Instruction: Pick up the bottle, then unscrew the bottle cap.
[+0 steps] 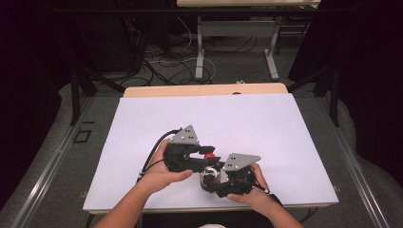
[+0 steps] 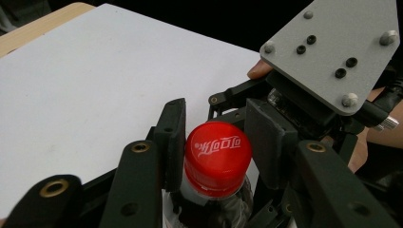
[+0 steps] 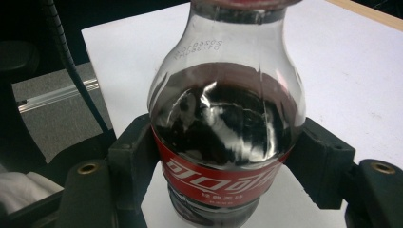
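Observation:
A cola bottle [image 3: 225,118] with dark drink and a red label stands upright on the white table sheet [image 1: 237,118] near the front edge. My right gripper [image 3: 228,156] is shut on its body, one pad [image 3: 135,156] on each side at label height. The bottle's red cap [image 2: 217,154] sits between the pads of my left gripper [image 2: 216,137], which press on it from both sides. In the high view the left gripper [image 1: 209,159] comes in from the left over the bottle [image 1: 208,175], and the right gripper [image 1: 214,183] holds it from the right.
The right gripper's grey plate [image 2: 332,52] lies close behind the cap. The table's wooden far edge [image 1: 204,89] borders the sheet. Beyond it are cables on the floor [image 1: 161,66] and another table's legs [image 1: 199,47]. Bare sheet spreads behind and to both sides.

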